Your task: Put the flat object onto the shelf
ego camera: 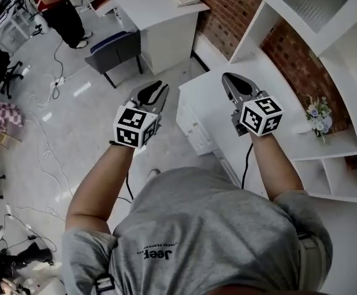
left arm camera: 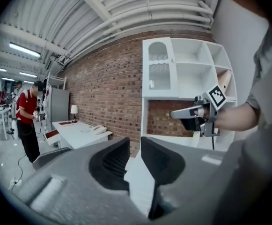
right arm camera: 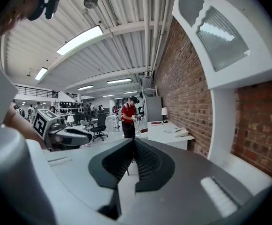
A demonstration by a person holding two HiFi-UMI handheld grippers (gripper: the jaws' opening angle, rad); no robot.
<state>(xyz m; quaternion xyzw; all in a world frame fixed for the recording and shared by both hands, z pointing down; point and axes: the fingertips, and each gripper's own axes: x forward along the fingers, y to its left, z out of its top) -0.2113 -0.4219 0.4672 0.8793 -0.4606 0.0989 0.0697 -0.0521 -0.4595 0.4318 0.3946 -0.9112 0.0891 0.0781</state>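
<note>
Arms in short grey sleeves reach forward from the person, one tool in each hand. On the left, the left hand-held gripper (ego camera: 155,90) hangs over the grey floor (ego camera: 74,134), off the corner of the white bench (ego camera: 212,100). In its own view its jaws stand a narrow slit apart, and only the bench top and brick wall (left arm camera: 107,83) show through the gap. It touches nothing.

To its right, the right hand-held gripper (ego camera: 229,78) is above the bench top, near its edge. Its own view shows the ribbed pads (right arm camera: 143,158) brought together at the tips, closed on nothing.

Further right stands the white shelf (ego camera: 344,146), its compartments rising from the bench against the brick. A small bunch of flowers (ego camera: 317,114) sits on the bench top under it. In the left gripper view a tan flat piece (left arm camera: 224,81) leans tilted inside a right-hand compartment of the shelf, well apart from both tools. Whether this is the flat object itself cannot be told.
</note>
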